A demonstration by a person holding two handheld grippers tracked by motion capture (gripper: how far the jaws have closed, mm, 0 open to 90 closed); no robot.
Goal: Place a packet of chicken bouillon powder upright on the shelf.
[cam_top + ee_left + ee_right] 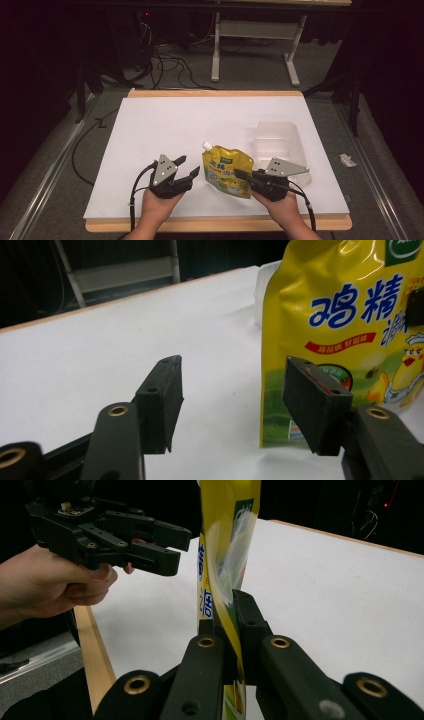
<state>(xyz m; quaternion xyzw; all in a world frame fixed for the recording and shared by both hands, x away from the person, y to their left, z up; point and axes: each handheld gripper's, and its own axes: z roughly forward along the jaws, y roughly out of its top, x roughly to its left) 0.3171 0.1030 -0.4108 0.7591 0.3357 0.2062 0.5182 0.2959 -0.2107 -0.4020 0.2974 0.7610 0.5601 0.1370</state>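
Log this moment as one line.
right gripper: shut on yellow pouch, held upright | left gripper: open beside it | clear tray: behind

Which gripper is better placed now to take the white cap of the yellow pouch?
Probably the left gripper: open, beside the yellow pouch, near its white cap. The right gripper is shut on the pouch's edge.

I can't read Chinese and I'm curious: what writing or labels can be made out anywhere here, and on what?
"鸡精": big blue characters on the front of the shiny yellow spouted stand-up pouch.
Green corner logo, red banner, partly hidden blue characters at the right and small print low on the pouch: too blurred to read.
Clear plastic tray: no text to be seen.
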